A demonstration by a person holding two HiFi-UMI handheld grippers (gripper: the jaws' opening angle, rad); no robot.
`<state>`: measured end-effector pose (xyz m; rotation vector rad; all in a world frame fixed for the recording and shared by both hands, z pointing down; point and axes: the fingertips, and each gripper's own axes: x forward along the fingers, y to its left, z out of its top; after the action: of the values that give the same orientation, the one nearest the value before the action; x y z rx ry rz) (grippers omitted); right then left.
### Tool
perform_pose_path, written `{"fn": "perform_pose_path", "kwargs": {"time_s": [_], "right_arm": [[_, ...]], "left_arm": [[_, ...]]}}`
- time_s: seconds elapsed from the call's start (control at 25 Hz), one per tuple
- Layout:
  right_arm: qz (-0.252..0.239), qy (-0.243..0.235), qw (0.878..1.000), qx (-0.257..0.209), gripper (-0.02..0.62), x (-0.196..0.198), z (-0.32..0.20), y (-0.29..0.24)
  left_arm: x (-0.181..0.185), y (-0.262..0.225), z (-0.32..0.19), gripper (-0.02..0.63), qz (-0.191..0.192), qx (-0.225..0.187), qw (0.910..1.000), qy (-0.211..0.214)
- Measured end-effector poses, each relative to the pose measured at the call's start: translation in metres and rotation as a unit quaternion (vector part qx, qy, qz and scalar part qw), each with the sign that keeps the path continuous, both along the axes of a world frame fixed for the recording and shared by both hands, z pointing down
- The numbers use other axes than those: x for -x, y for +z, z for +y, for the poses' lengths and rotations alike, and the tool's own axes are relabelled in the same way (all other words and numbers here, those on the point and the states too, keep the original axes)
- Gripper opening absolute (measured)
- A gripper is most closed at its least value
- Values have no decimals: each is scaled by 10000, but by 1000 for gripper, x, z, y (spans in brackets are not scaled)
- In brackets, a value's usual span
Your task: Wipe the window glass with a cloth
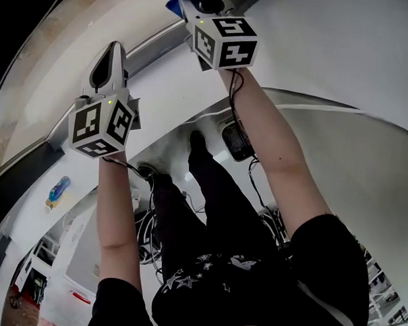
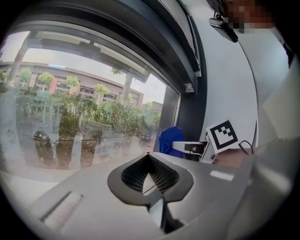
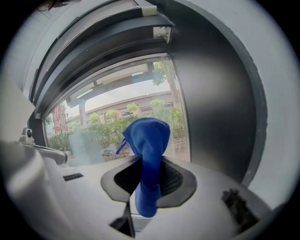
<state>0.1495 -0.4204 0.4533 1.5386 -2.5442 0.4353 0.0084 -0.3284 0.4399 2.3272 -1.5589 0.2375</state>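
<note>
Blue cloth point(image 3: 148, 136) is pinched tight by the right gripper point(image 3: 146, 161), up at 12 o'clock, near the window glass point(image 3: 105, 129). The left gripper point(image 2: 149, 157) is squeezed closed, with nothing held. The cloth should be pressed flat on the glass and slid slowly toward 9 o'clock.

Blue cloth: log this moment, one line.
right gripper: shut on blue cloth | left gripper: shut, empty | window glass: cloth contact unclear

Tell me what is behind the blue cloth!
Behind the blue cloth, pinched in the right gripper, is the window glass, with trees and a building outside. The glass straight behind the cloth is covered, so it can't be seen.
</note>
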Motion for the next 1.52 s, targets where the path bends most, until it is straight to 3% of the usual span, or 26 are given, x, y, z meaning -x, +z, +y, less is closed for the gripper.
{"fn": "perform_pose_path", "kwargs": {"time_s": [0.28,0.56,0.8,1.0,1.16,1.32,1.52], "right_arm": [[160,111,9997,116,87,-12,9,5],[279,-563,9976,279,86,52,53,0],[324,-1555,9861,491,87,190,140,20],[300,-2603,9636,533,87,320,202,28],[318,-3152,9473,471,87,416,240,40],[448,-3875,9198,432,87,505,273,59],[569,-3973,9151,393,87,578,286,83]], "left_arm": [[-2,6,15,9,82,75,9999,-34],[56,-13,41,9,72,-3,9990,-444],[171,-3,104,9,18,49,9943,-1066],[280,8,160,9,-113,141,9836,-1794],[357,21,202,9,-157,233,9758,-2167],[416,35,242,9,-154,333,9615,-2723],[459,55,259,9,-39,349,9586,-2826]]}}
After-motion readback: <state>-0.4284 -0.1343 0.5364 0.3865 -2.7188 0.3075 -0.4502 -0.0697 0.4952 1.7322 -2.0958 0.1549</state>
